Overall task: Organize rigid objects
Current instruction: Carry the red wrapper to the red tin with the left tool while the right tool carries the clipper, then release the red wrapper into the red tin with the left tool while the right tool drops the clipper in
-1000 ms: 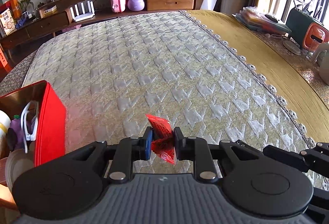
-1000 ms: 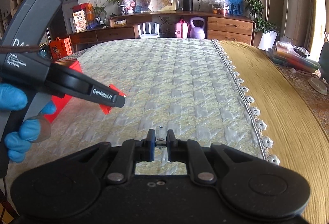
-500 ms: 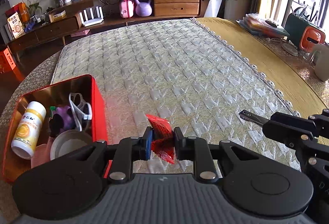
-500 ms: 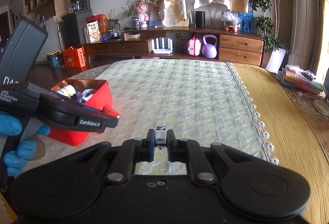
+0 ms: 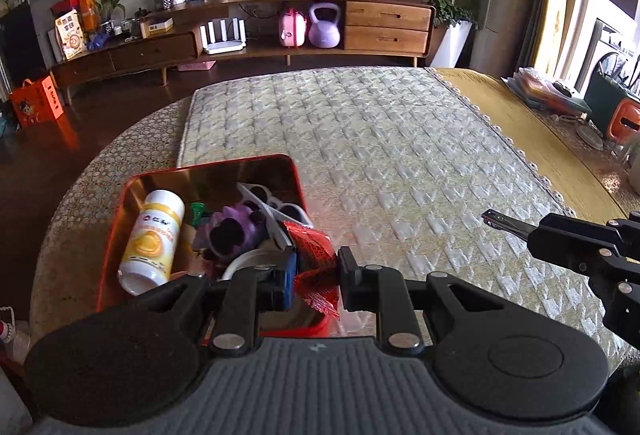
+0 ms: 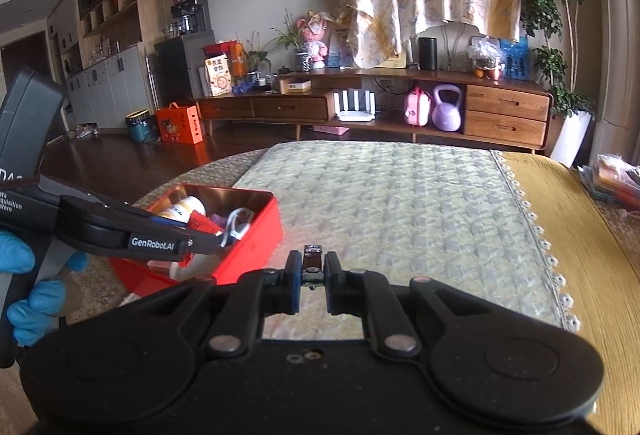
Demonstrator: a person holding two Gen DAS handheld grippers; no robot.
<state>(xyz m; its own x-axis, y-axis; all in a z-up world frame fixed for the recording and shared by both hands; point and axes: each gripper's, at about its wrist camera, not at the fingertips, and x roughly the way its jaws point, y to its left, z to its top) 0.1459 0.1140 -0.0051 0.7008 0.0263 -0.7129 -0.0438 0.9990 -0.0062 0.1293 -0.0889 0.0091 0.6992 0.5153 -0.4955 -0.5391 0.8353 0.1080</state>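
Red crinkled foil is what you are pinching: your left gripper (image 5: 316, 277) is clamping a red foil snack packet (image 5: 316, 255) between its fingers, hanging just over the near right corner of the red metal tin (image 5: 208, 171). Inside the tin, a white-and-yellow plastic bottle (image 5: 154, 235) is lying along the left side, a purple knobbly toy (image 5: 232, 231) is sitting beside it, and white-framed sunglasses (image 5: 272, 203) are leaning against the right wall, right under the packet. Your right gripper (image 6: 311, 275) is nipping a small dark metal object (image 6: 312, 261), too small to identify, above the pale quilted tablecloth (image 6: 400, 203), well to the right of the tin. Your blue-gloved left hand (image 6: 24, 283) is gripping the handle.
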